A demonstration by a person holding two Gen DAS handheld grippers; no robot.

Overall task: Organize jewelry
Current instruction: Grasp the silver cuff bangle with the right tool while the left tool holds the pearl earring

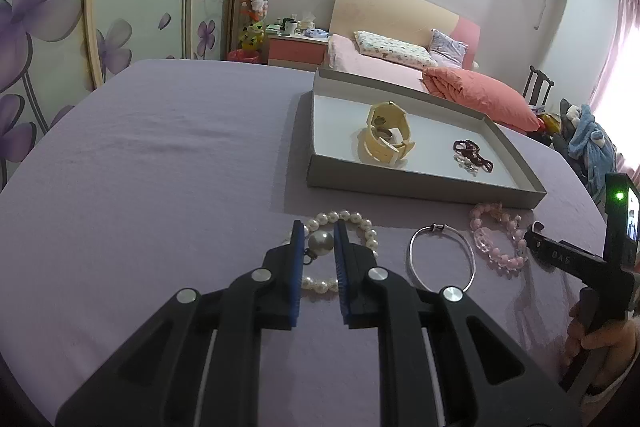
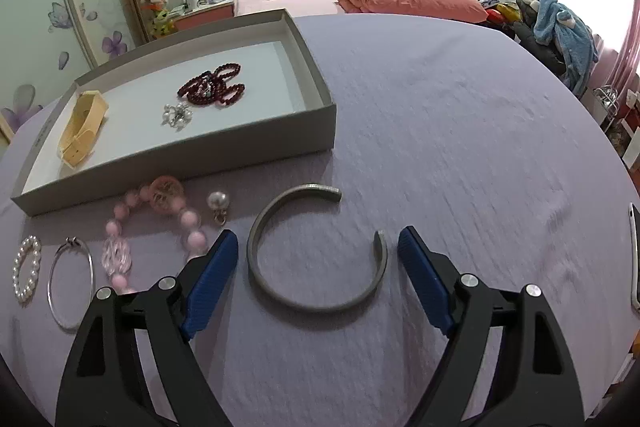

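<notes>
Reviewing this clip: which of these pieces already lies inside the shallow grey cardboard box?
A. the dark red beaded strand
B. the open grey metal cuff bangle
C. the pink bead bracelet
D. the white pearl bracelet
A: the dark red beaded strand rests on the white floor of the shallow grey cardboard box, while the open grey metal cuff bangle, white pearl bracelet and pink bead bracelet all lie outside it on the purple cloth.

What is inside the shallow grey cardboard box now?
Inside the shallow grey cardboard box lie a cream wide strap bracelet, a dark red bead string and a small silver-and-pearl cluster. Whatever is under the strap cannot be seen.
</notes>
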